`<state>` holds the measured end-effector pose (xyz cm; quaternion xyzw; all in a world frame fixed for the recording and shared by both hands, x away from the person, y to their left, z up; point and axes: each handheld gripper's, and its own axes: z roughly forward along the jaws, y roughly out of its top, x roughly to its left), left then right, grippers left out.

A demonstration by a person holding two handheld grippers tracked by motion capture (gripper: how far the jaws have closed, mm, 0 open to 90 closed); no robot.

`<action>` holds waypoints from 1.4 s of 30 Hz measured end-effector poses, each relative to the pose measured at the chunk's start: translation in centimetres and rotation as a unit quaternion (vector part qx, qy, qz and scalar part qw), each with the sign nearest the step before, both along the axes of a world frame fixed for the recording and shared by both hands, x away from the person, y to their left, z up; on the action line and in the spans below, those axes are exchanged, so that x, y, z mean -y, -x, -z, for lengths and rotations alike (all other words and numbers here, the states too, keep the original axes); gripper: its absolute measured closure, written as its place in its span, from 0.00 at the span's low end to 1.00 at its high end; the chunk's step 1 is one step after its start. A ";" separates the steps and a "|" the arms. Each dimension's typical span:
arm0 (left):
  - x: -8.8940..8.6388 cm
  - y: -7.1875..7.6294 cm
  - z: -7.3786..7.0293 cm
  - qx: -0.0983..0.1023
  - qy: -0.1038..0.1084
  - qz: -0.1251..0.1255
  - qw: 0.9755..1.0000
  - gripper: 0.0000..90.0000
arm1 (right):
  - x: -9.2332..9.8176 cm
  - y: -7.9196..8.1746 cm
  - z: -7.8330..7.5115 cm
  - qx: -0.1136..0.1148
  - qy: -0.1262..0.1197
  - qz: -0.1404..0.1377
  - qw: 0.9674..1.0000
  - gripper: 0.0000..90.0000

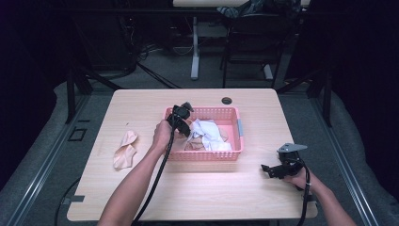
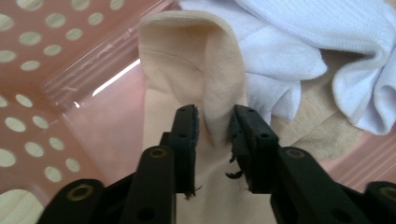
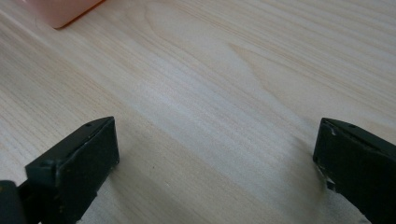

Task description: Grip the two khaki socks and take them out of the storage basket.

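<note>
My left gripper [image 1: 184, 129] reaches down into the left end of a pink plastic basket [image 1: 202, 155]. In the left gripper view its jaws [image 2: 215, 126] pinch a raised fold of a beige sock [image 2: 187, 56] that lies against the basket's perforated wall [image 2: 32, 56]. White socks [image 2: 299, 42] are piled just beyond it, over another tan piece [image 2: 317, 130]. A second beige sock [image 1: 124, 149] lies flat on the table left of the basket. My right gripper [image 1: 272, 169] rests low over the table at the front right, open, with bare wood between its jaws [image 3: 215, 149].
The wooden table [image 1: 197, 193] has free room in front of the basket and at both sides. A round cable hole [image 1: 227, 100] sits near the far edge. A corner of the basket [image 3: 65, 11] shows at the top left of the right gripper view.
</note>
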<state>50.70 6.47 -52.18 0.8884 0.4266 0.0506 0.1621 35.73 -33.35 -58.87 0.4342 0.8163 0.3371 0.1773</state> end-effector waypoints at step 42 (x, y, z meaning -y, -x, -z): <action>-2.6 2.9 -9.2 0.102 0.052 0.046 0.992 0.97 | 0.0 0.1 0.0 0.001 0.000 0.001 1.000 0.00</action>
